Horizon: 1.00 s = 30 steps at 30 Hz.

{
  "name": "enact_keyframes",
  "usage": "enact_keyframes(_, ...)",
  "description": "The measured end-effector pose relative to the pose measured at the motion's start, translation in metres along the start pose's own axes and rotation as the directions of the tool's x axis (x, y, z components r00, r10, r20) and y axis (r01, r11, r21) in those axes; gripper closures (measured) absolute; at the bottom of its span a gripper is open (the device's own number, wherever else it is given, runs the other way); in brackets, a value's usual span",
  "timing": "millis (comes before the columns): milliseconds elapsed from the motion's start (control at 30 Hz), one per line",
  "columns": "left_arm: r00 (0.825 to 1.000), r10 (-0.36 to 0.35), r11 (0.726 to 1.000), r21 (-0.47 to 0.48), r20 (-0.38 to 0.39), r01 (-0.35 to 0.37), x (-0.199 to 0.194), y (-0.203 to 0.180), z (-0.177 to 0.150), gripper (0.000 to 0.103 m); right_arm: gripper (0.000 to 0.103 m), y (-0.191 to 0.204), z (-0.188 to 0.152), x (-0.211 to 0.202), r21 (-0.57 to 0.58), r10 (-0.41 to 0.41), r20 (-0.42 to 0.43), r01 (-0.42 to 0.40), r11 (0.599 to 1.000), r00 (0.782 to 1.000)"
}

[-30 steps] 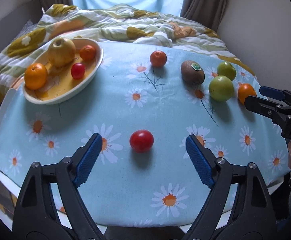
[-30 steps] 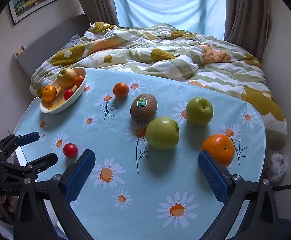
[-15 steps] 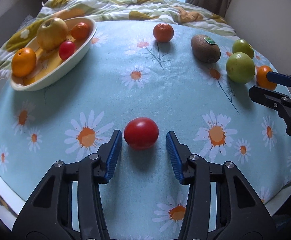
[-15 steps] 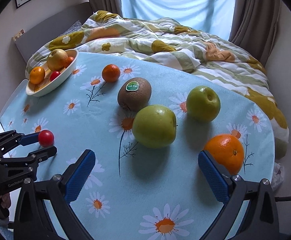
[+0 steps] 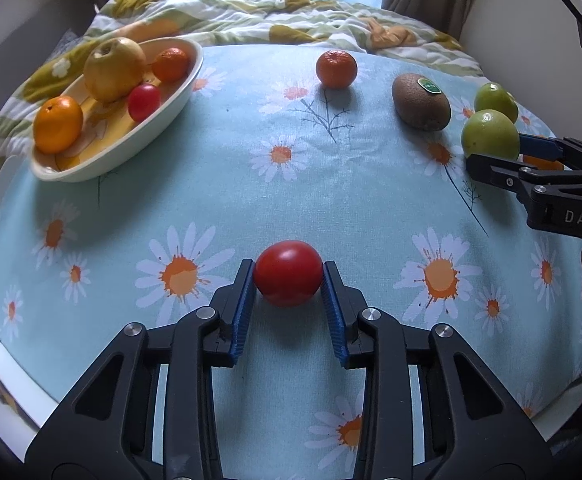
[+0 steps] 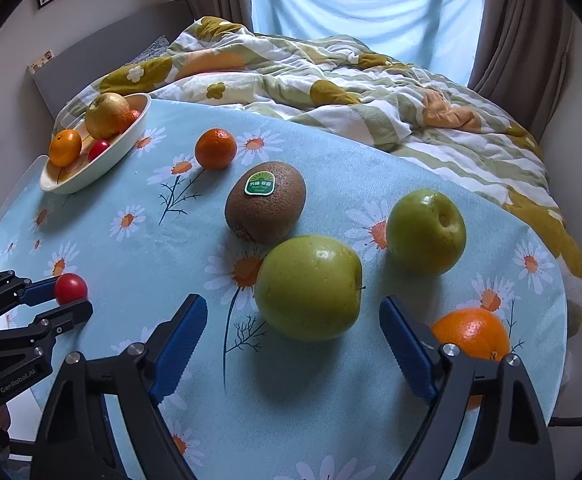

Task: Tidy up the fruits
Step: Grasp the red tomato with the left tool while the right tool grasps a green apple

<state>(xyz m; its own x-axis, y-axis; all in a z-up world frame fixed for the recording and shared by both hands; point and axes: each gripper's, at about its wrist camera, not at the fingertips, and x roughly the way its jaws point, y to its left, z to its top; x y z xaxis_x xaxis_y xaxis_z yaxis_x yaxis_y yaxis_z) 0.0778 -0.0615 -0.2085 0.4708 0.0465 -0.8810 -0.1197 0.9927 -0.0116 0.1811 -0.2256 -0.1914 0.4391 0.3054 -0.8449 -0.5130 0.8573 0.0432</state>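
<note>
Red tomato [image 5: 288, 273]: on the daisy tablecloth [image 5: 291, 184] near its front edge, clamped between blue pads.
Left gripper [image 5: 287, 300]: closed on the tomato, both pads touching its sides.
Right gripper [image 6: 293, 330]: jaws wide, flanking the nearer green apple [image 6: 309, 287], not touching it.
Bowl [image 5: 163, 108]: far left, holding an orange, a yellow apple, a mandarin and a small tomato.
Loose on the cloth: mandarin [image 5: 336, 69], kiwi [image 5: 421, 101], second green apple [image 6: 426, 231], orange [image 6: 475, 330].

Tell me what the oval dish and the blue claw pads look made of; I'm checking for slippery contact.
The cream oval dish looks like glazed ceramic or melamine: smooth, softly shiny rim. The blue ribbed pads on the left claw look like rubber or soft plastic, matte with fine ridges, pressed against the small red tomato.
</note>
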Motion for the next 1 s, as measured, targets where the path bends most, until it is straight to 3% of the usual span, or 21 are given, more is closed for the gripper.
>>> enact_keyframes(67,1.000,0.001,1.000,-0.001,0.000,-0.001,0.000,0.000,0.000,0.064,0.030,-0.002,0.002,0.005,0.000,0.000,-0.007,0.000,1.000,1.000)
enact_keyframes(333,1.000,0.000,1.000,-0.010,-0.012,0.000,0.000,0.000,0.002,0.064,0.036,-0.004,0.006,0.012,-0.006,-0.020,0.002,0.020,1.000,1.000)
enact_keyframes(467,1.000,0.001,1.000,-0.008,-0.018,-0.001,0.000,0.001,0.003,0.064,0.050,-0.004,0.007,0.014,-0.020,-0.027,-0.002,0.027,0.999,1.000)
enact_keyframes(700,1.000,0.002,1.000,-0.011,-0.012,-0.002,-0.003,0.002,0.006,0.064,0.051,-0.003,0.007,0.012,-0.015,-0.019,0.002,0.019,1.000,1.000)
enact_keyframes(1000,0.999,-0.005,0.999,-0.032,0.036,0.006,-0.034,0.013,0.018,0.064,0.051,0.005,0.017,-0.021,-0.012,-0.015,0.032,0.015,1.000,0.999)
